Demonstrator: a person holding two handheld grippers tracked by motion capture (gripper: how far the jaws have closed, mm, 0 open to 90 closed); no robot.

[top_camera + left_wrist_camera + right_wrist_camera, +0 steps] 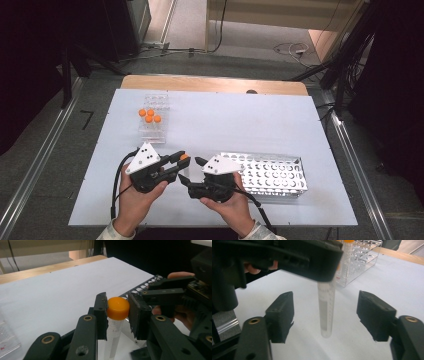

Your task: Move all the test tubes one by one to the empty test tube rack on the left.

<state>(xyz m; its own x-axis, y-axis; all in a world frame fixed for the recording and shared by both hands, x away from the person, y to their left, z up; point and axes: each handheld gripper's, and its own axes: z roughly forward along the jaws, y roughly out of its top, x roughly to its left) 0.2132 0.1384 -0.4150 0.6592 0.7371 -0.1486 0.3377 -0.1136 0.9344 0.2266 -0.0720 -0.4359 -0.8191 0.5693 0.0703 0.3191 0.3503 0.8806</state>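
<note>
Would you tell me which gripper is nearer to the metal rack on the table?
The right. The right gripper sits just beside the metal rack's near-left end, jaws open. The left gripper, shut on the orange-capped tube, is farther left, beyond the right one.

On a white table (210, 125): 2 handheld grippers, 2 racks – 1 clear plastic rack (153, 117), 1 metal rack (270, 172) – and 5 orange-capped tubes, 4 in the clear rack, 1 tube (116, 315) w/ a gripper.
</note>
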